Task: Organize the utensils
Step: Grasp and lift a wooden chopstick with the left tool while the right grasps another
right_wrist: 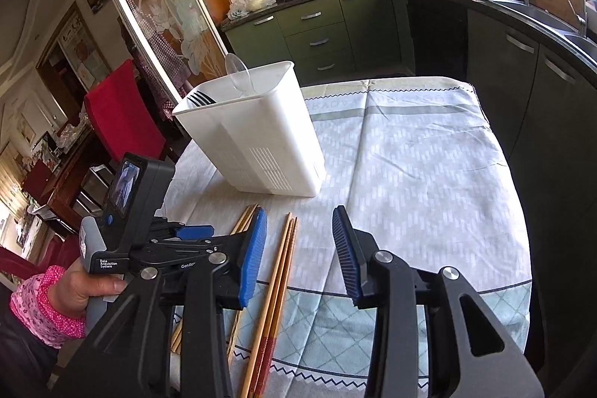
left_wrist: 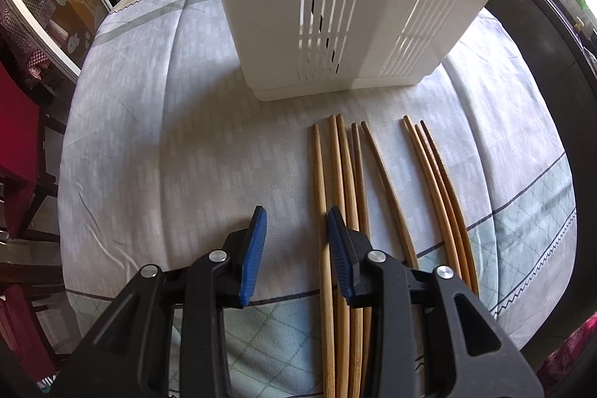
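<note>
Jaws of left gripper (left_wrist: 294,248) and right gripper (right_wrist: 300,248) both part-open, gripping nothing, poised over the table (left_wrist: 168,137). Chopsticks (left_wrist: 350,174): bare wood, slender, tapered, lying flat side by side, long axes near-to-far, tips toward the white slotted utensil holder (left_wrist: 335,6) beyond.

Left wrist view: mounted just behind the left tool (left_wrist: 296,237), looking steeply down onto the cloth-covered bench (left_wrist: 156,144), close above the chopsticks (left_wrist: 337,174), with the white utensil holder (left_wrist: 335,6) looming near at the top. Right wrist view: mounted behind the right tool (right_wrist: 300,248), tilted less steeply, taking in the bench, green cabinets (right_wrist: 321,25) and the stove beyond. Shared by both: chopsticks, holder, cloth. Seen in the right view only: the left tool's body, at lower left.
</note>
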`<state>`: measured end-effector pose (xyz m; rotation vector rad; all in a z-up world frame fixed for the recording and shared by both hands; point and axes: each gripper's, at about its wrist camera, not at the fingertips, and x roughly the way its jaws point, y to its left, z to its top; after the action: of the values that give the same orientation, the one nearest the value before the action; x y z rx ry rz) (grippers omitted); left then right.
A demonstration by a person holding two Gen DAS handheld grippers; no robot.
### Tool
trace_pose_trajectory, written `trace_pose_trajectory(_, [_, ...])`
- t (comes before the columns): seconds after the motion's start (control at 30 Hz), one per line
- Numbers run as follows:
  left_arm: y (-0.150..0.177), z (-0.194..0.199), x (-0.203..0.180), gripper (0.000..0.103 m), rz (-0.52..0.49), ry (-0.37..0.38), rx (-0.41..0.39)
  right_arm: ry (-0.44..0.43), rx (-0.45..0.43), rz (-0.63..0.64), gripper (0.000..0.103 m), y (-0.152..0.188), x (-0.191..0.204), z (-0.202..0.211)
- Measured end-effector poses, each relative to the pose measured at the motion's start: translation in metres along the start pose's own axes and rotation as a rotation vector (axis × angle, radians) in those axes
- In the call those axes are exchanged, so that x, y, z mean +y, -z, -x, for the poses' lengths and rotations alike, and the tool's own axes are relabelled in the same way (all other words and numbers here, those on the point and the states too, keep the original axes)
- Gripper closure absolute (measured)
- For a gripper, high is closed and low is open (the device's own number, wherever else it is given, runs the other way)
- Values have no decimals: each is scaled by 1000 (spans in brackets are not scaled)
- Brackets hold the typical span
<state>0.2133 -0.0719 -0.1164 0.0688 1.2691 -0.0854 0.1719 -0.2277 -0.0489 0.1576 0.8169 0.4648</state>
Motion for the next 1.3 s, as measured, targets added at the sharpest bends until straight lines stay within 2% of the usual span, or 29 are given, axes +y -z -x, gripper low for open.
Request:
trace_pose_trajectory(0.13, [-2, -2, -4, 73, -16, -5, 5, 16, 58, 45, 65, 3, 11, -15])
trace_pose_trajectory(0.2, [-3, -2, -2, 84, -24, -13, 5, 29, 109, 72, 65, 6, 15, -31])
trace_pose_trajectory(0.27, [-2, -2, 2, 90, -20, -24, 7, 47, 170, 98, 65, 10, 19, -51])
trace_pose_trajectory(0.33, [-1, 0, 11, 91, -22, -33, 6, 49, 239, 117, 66, 17, 20, -74])
trace_pose_trajectory(0.37, [0, 0, 14, 91, -19, -34, 5, 46, 273, 121, 71, 20, 19, -86])
trace_pose_trajectory(0.43, [1, 0, 17, 91, -15, -31, 4, 47, 336, 127, 75, 24, 18, -106])
trace_pose_trajectory(0.53, [1, 1, 19, 91, -13, -24, 0, 33, 395, 101, 79, 27, 13, -124])
trace_pose_trajectory(0.8, [4, 1, 19, 91, -9, -11, -4, 67, 429, 130, 80, 30, 18, -133])
trace_pose_trajectory(0.97, [3, 0, 18, 92, -8, -20, -7, 149, 430, 192, 83, 30, 31, -138])
trace_pose_trajectory(1.17, [0, 0, 13, 92, -2, -13, -3, 172, 440, 220, 84, 31, 40, -147])
trace_pose_trajectory(1.3, [-1, -1, 11, 95, -12, -6, -5, 170, 427, 212, 95, 29, 43, -151])
